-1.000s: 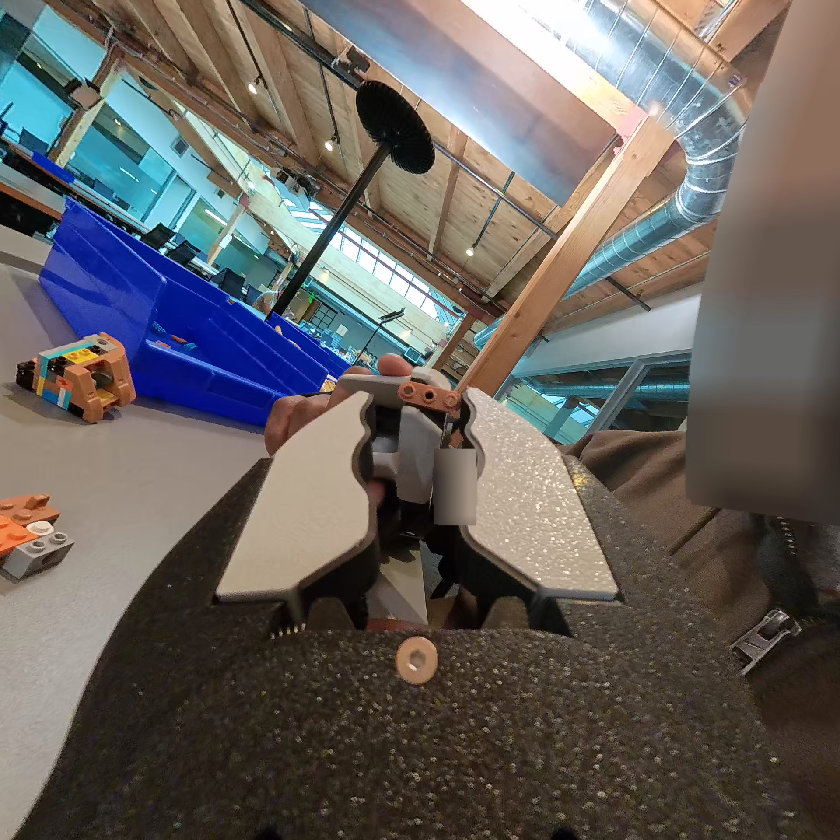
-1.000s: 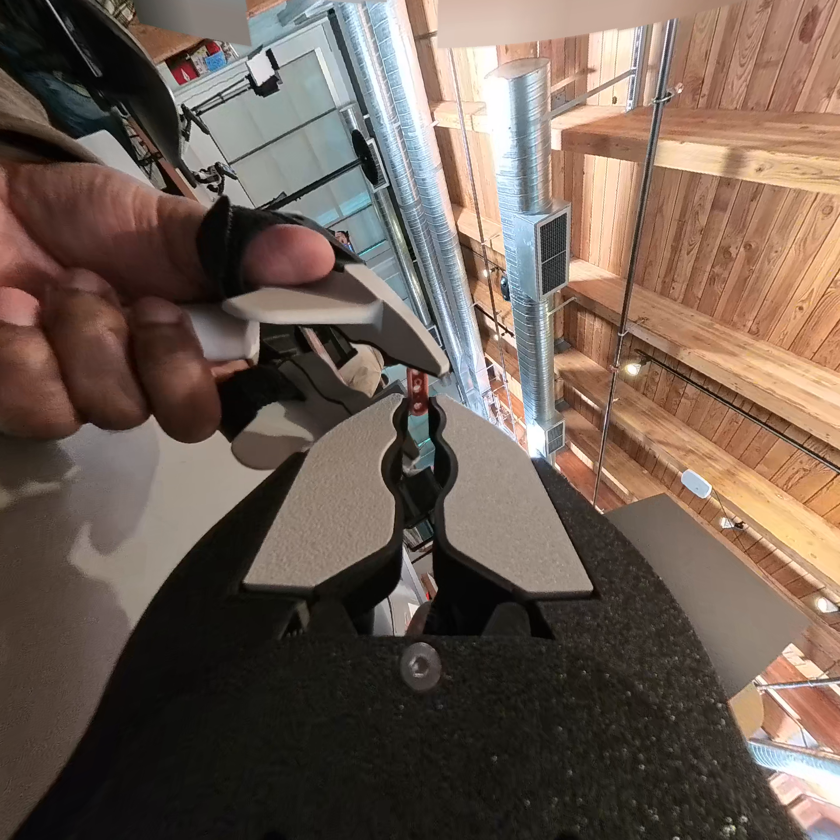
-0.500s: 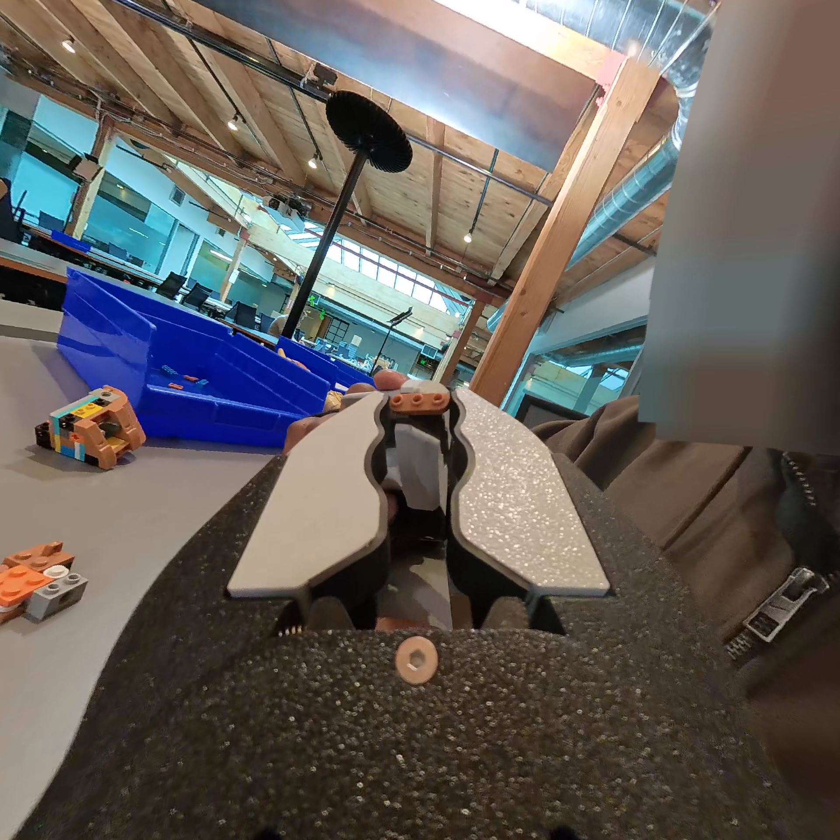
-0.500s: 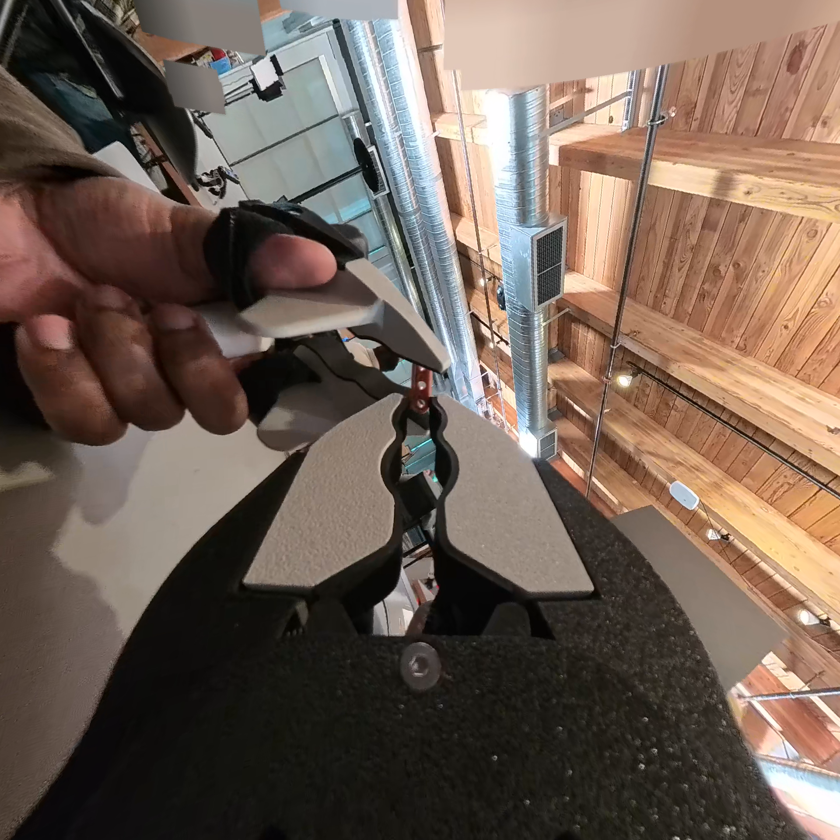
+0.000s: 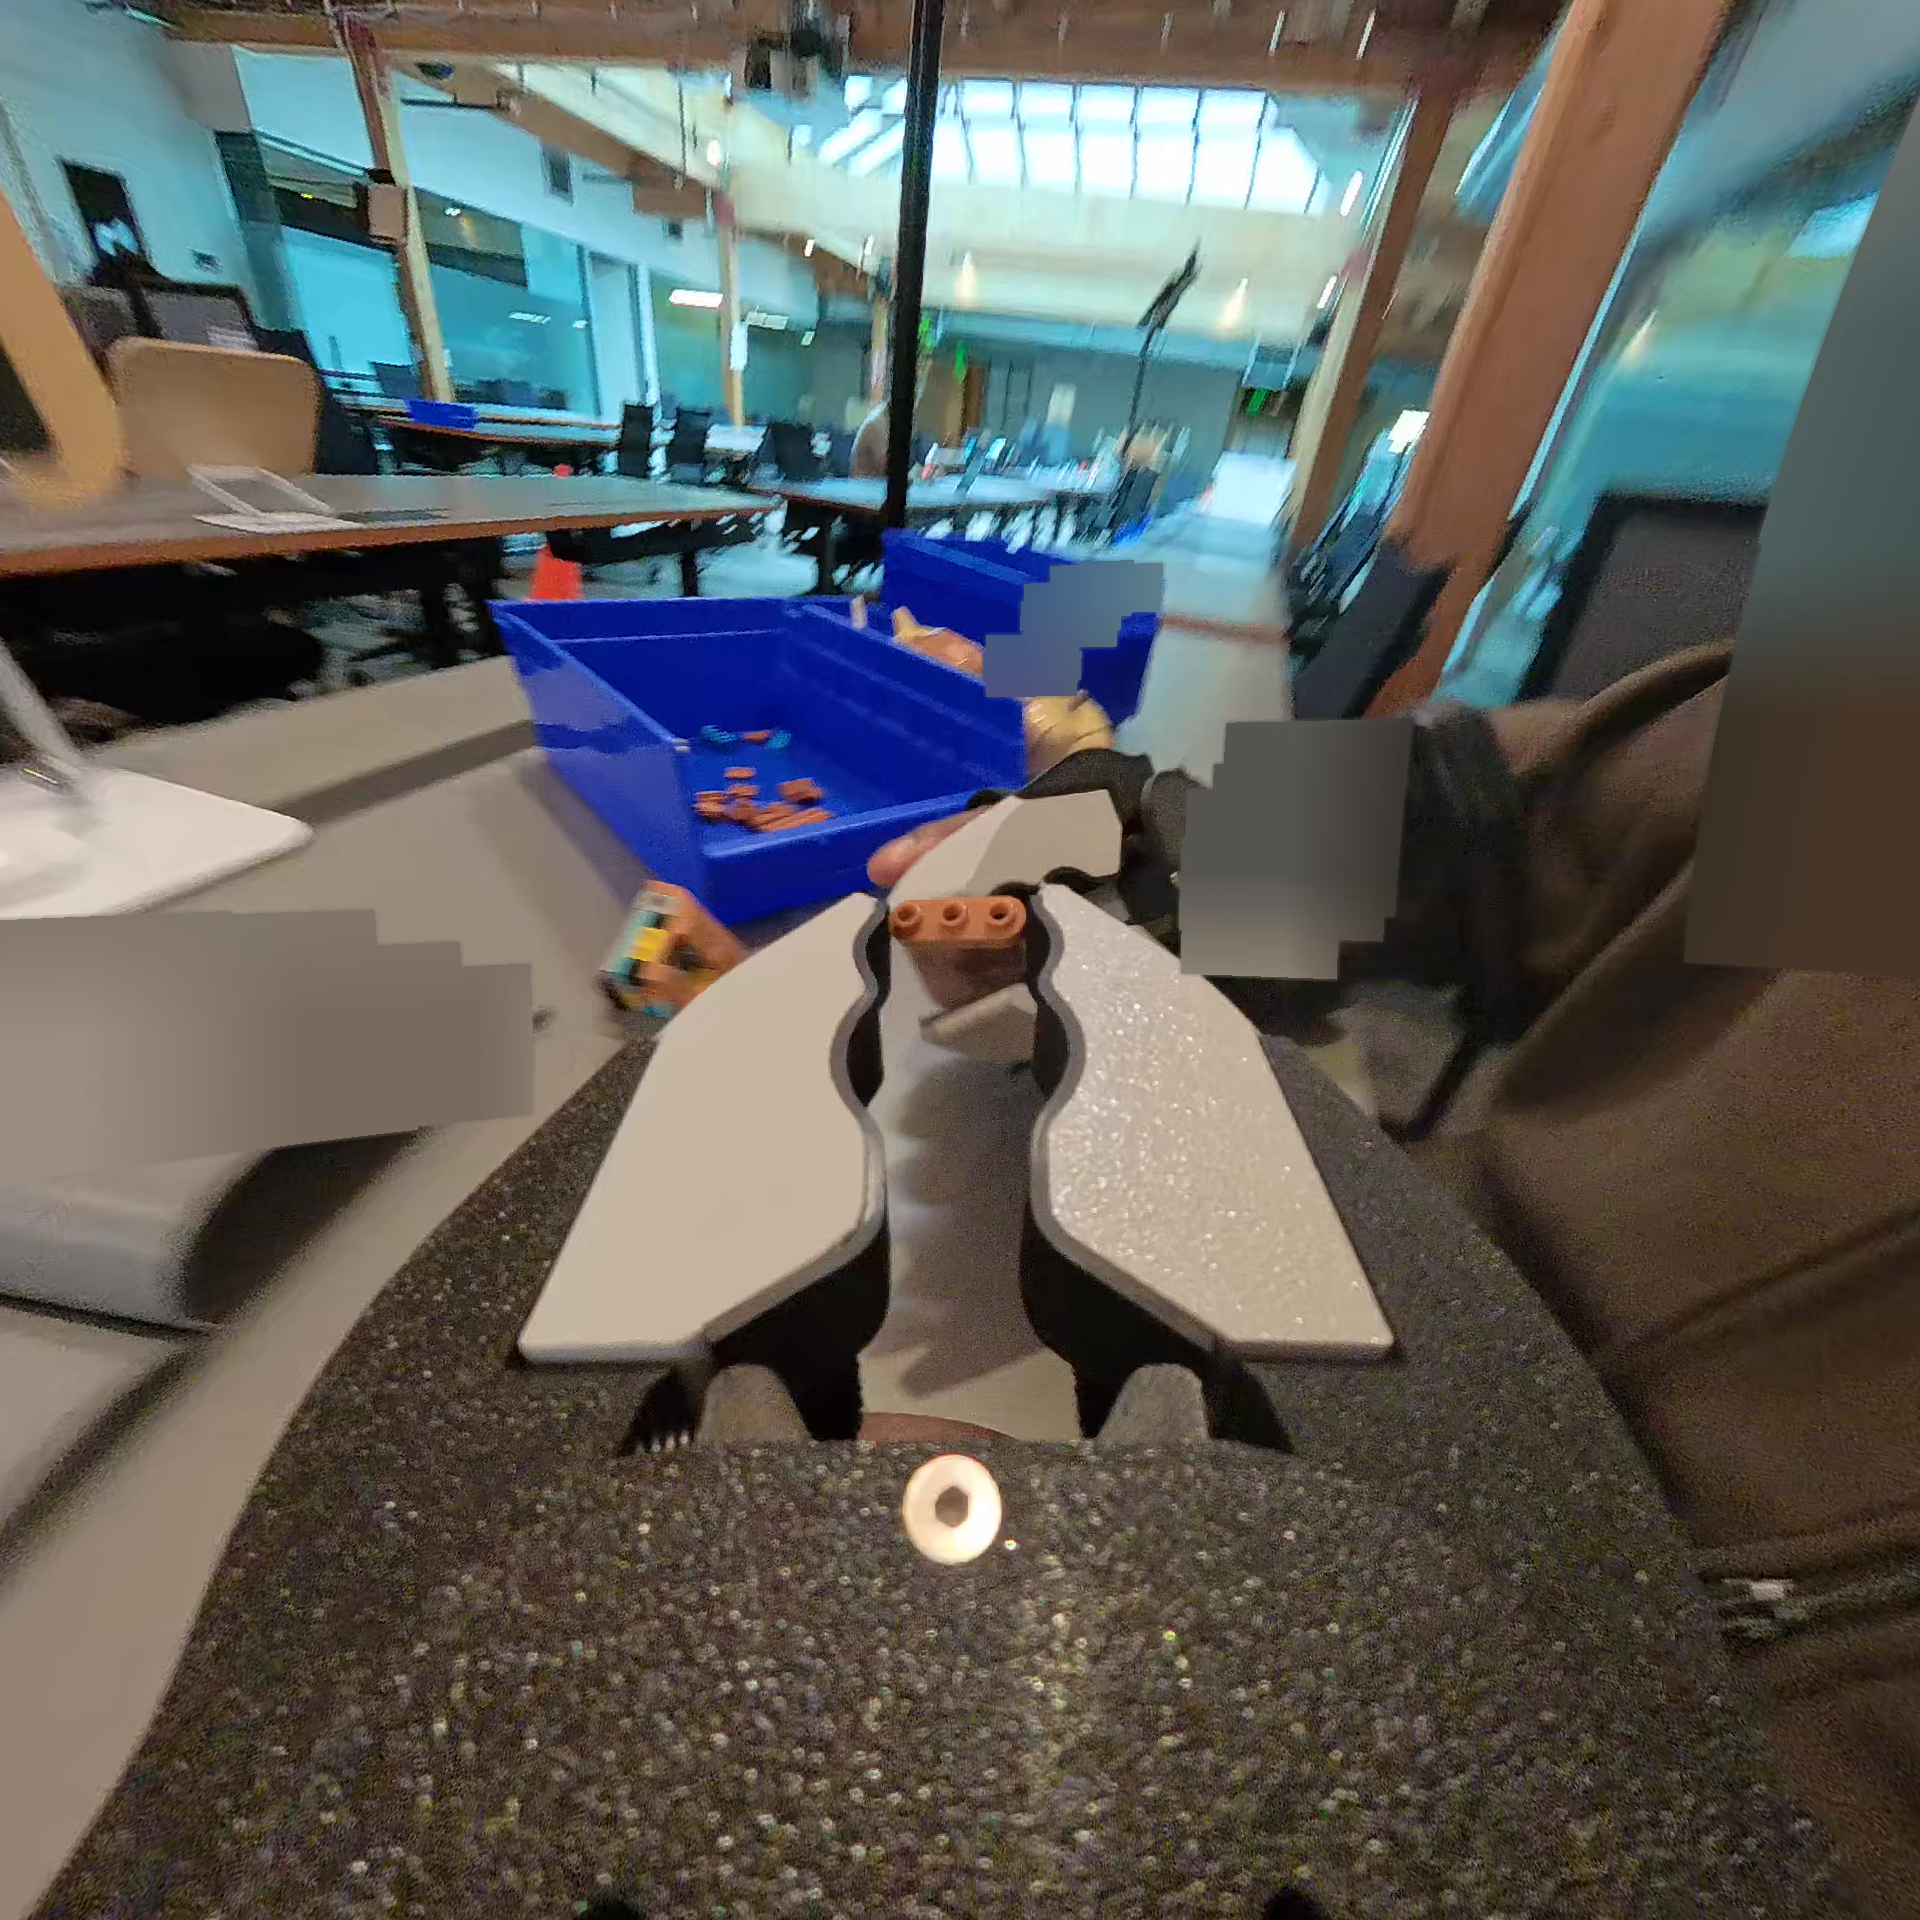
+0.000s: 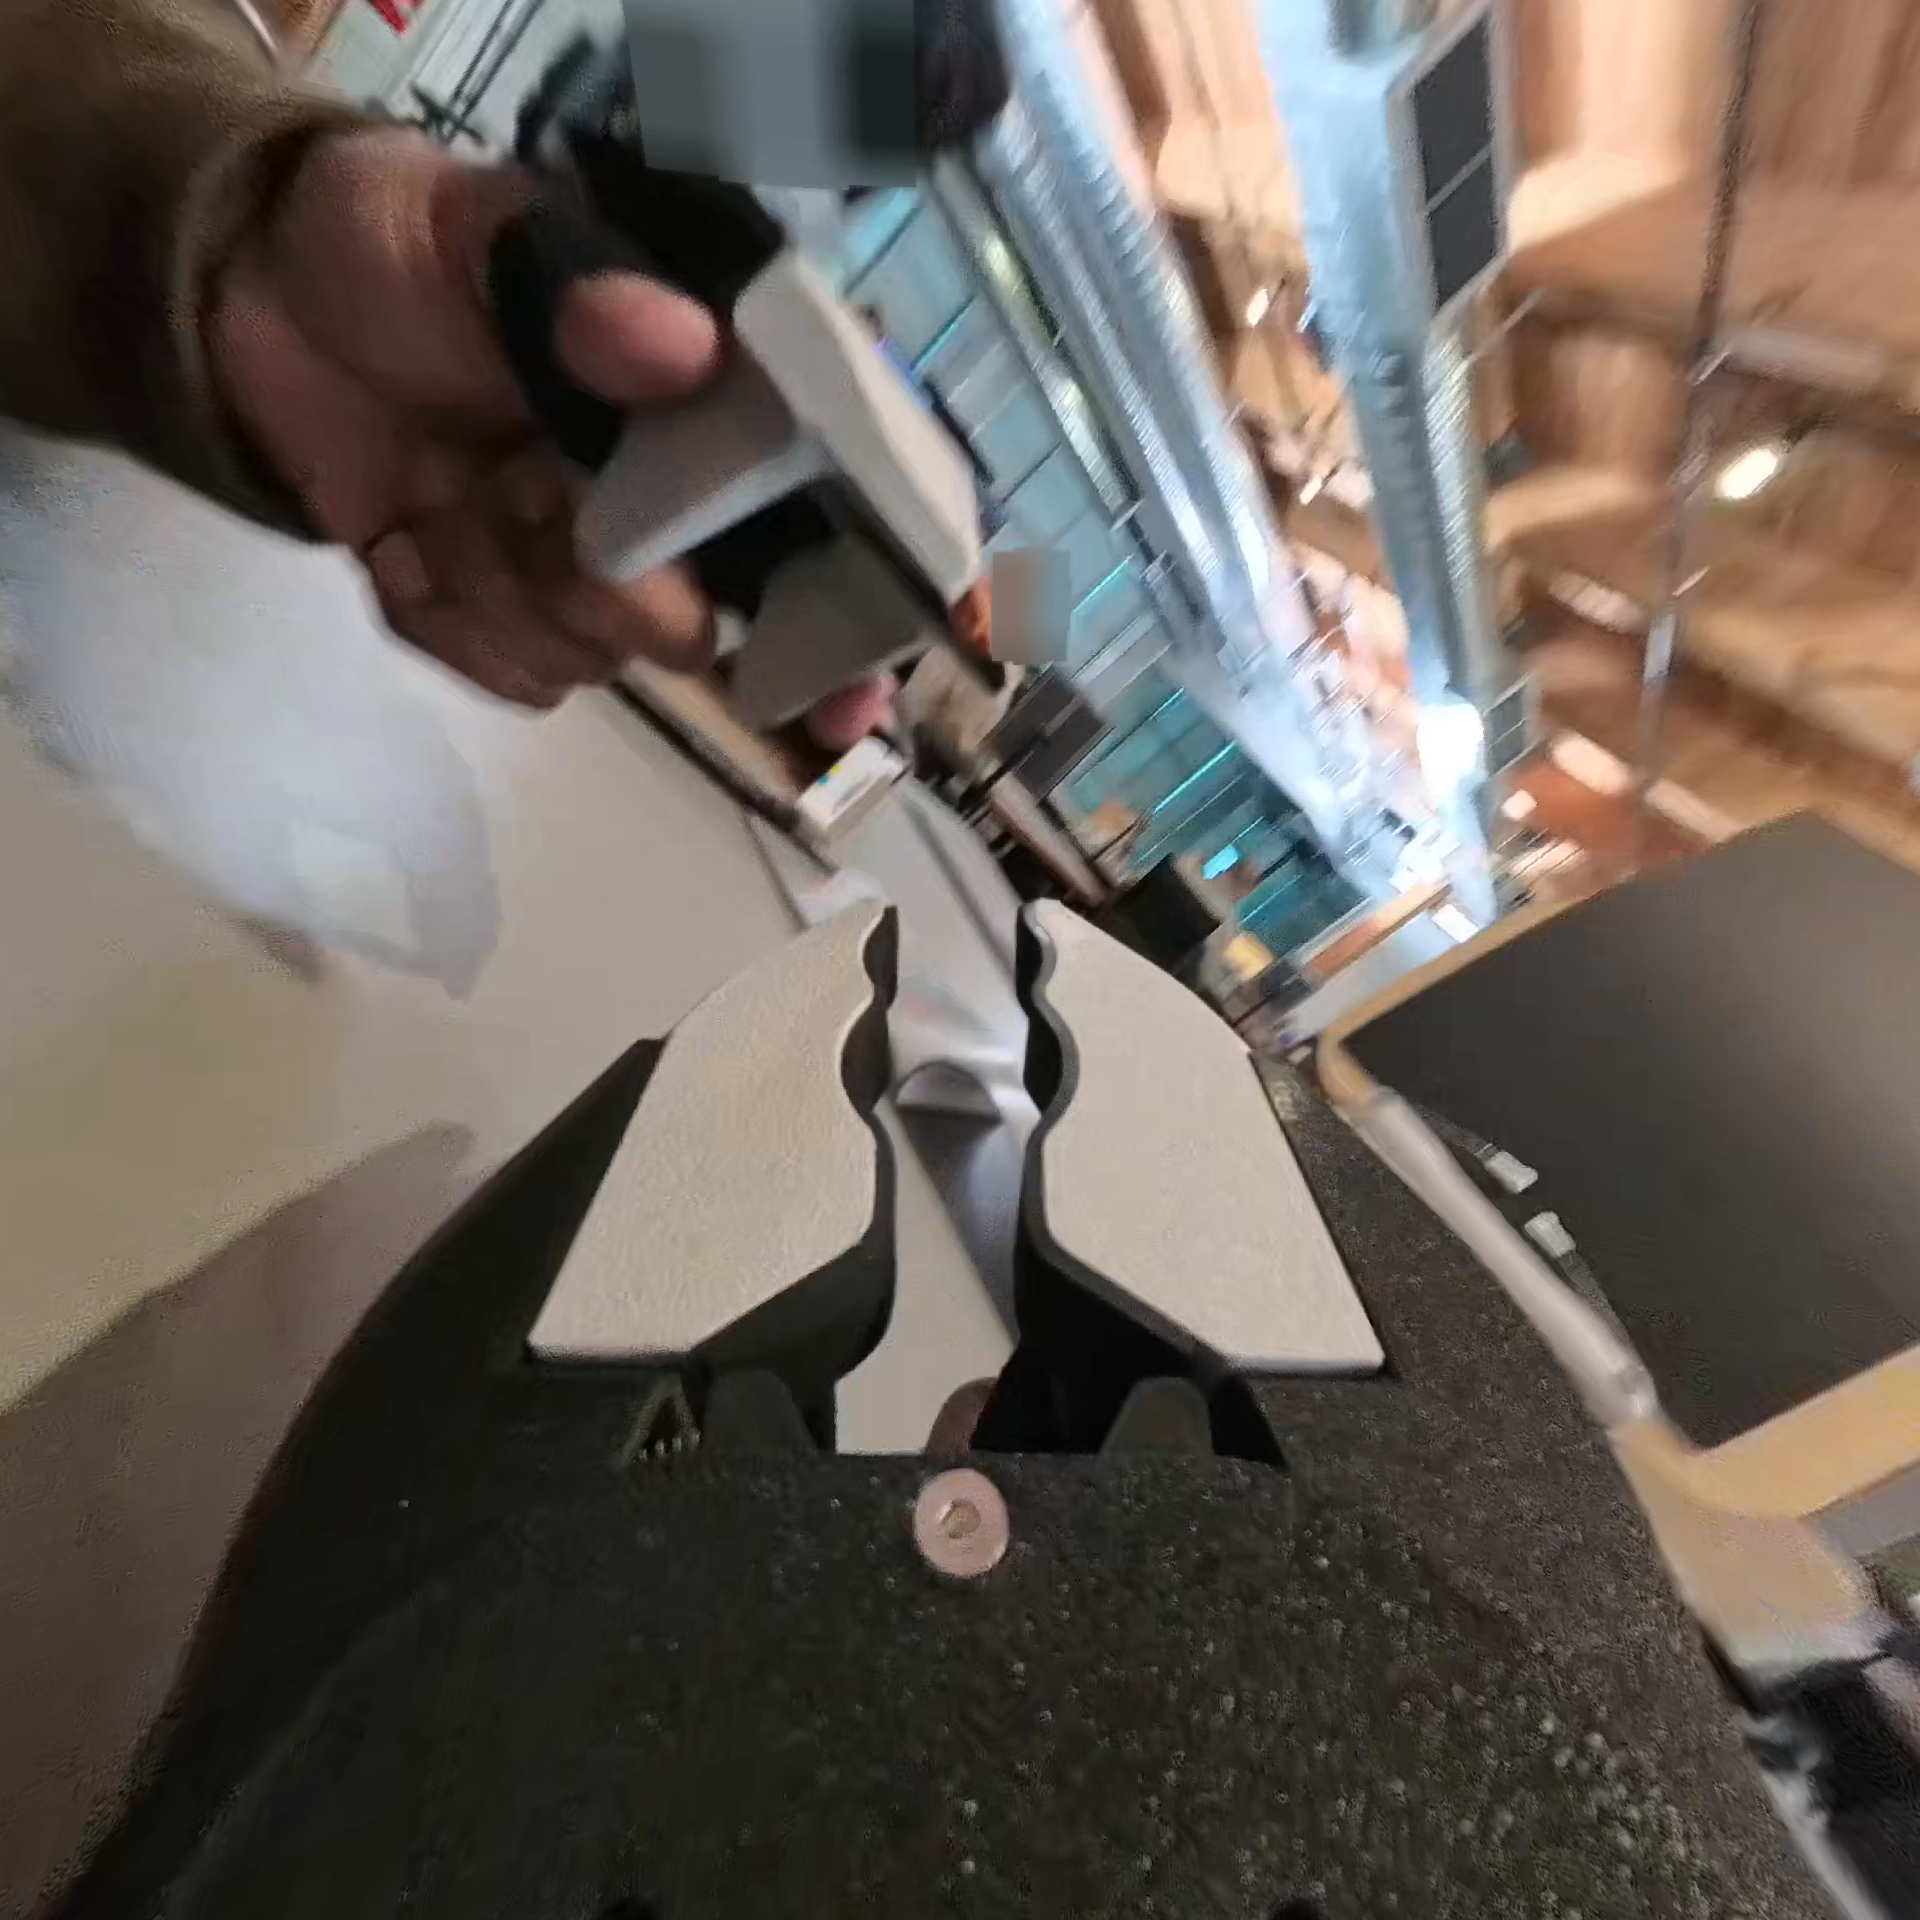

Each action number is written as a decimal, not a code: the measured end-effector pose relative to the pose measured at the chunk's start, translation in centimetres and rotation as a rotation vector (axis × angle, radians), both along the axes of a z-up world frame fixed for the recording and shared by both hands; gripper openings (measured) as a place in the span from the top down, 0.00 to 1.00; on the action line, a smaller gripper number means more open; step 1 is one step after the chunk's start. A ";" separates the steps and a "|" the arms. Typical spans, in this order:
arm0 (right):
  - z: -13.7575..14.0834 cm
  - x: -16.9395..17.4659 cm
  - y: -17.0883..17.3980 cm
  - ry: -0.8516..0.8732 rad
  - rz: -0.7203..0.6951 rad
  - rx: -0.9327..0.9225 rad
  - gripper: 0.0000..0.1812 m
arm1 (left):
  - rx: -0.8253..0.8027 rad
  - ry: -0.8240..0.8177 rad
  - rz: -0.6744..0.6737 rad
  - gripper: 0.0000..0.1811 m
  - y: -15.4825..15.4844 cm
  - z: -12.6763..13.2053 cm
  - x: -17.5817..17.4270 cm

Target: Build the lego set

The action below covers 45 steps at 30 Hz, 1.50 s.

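In the left wrist view my left gripper (image 5: pixel 956 925) is shut on a brown three-stud lego piece (image 5: pixel 961 951), gripped end to end at the fingertips, studs facing up and away. One grey finger (image 5: pixel 1039 842) of the right gripper shows just behind it, apart from the piece. In the right wrist view my right gripper (image 6: pixel 951 930) is open with nothing between its fingers. The left gripper (image 6: pixel 831 499) and the hand holding it show blurred at the upper left, well clear of my right fingertips.
A blue bin (image 5: pixel 623 727) with several loose brown pieces (image 5: pixel 764 808) stands on the grey table (image 5: pixel 416 831). A small multi-coloured lego build (image 5: pixel 665 951) lies in front of it. A person's dark jacket (image 5: pixel 1662 1091) fills the right. A dark panel (image 6: pixel 1662 1091) is at the right.
The left gripper closed on the brown piece that the right gripper held. The right gripper opened, let it go and drew away. Both views swung down from the ceiling.
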State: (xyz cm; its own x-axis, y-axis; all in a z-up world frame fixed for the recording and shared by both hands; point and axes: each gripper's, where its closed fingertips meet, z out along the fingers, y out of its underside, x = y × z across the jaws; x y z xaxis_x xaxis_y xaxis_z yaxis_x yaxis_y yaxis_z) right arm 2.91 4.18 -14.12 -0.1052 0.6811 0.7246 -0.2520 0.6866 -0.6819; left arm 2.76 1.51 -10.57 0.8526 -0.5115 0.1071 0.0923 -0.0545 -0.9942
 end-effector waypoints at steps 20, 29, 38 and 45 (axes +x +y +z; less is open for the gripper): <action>-4.5 -2.5 4.5 -0.350 -0.053 -0.256 0.77 | 0.366 0.414 0.283 0.86 12.1 -1.6 -3.6; -5.4 -3.1 4.3 -0.332 -0.083 -0.105 0.76 | 0.242 0.460 0.209 0.86 11.4 -4.1 -4.2; -4.3 -2.5 5.1 -0.275 -0.101 -0.137 0.76 | 0.146 0.617 0.144 0.86 9.6 -6.5 -4.1; -3.6 -2.9 6.0 -0.321 -0.129 -0.380 0.80 | 0.082 0.763 0.117 0.86 8.6 -8.1 -4.4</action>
State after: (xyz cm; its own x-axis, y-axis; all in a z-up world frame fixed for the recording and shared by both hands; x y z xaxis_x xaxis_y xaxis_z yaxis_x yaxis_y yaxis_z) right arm 0.04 10.18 -17.68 -0.1789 0.9123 0.3683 0.0814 0.3867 -0.9186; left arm -1.66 10.14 -18.69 0.7241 -0.3947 -0.5656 -0.6191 -0.0104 -0.7853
